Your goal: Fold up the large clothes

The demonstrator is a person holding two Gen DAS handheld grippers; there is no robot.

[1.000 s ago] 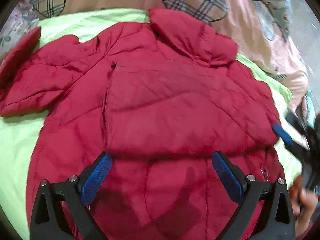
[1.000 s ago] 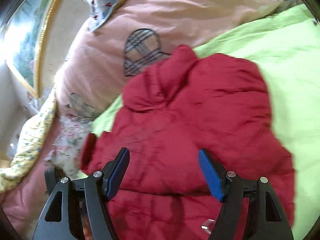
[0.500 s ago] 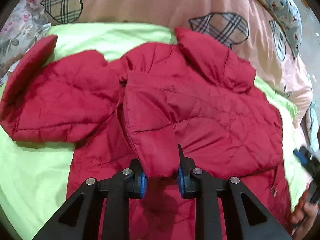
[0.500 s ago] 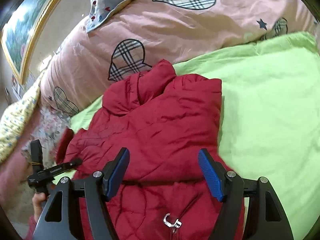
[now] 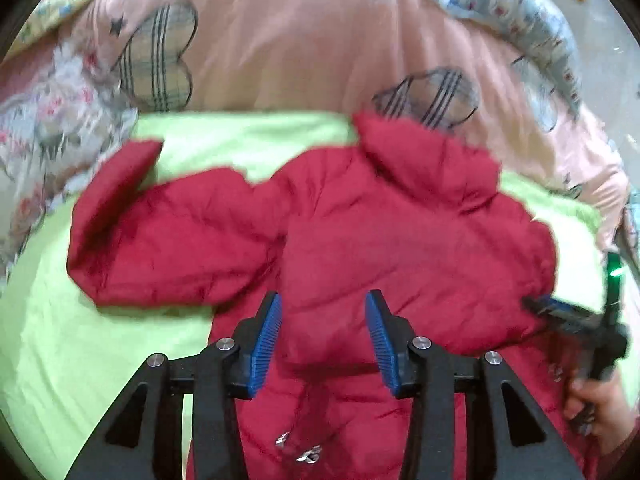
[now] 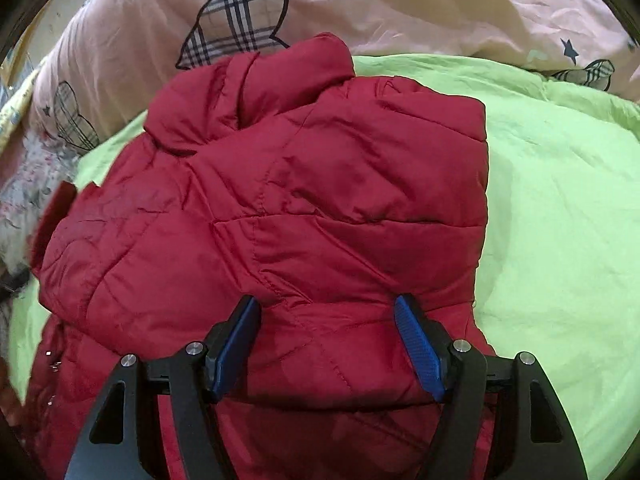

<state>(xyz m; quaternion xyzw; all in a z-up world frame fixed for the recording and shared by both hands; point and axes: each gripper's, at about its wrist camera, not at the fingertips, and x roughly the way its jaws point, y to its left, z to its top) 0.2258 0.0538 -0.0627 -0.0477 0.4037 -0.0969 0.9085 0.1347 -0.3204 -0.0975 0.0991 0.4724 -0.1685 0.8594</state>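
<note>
The red puffer jacket (image 6: 280,208) lay on the green sheet (image 6: 560,220) of the bed, one side folded across its body, the other sleeve (image 5: 168,240) spread sideways (collar toward the pink quilt (image 5: 300,40)). Your left gripper (image 5: 322,336) had just been opening, its fingers clear of the fabric with nothing between them. Your right gripper (image 6: 328,348) hung open over the folded side.

No readable text, label, brand or number shows anywhere.

lime-green sheet (image 6: 560,208) | pink quilt, plaid hearts (image 6: 400,8) | floral bedding (image 5: 48,128)
</note>
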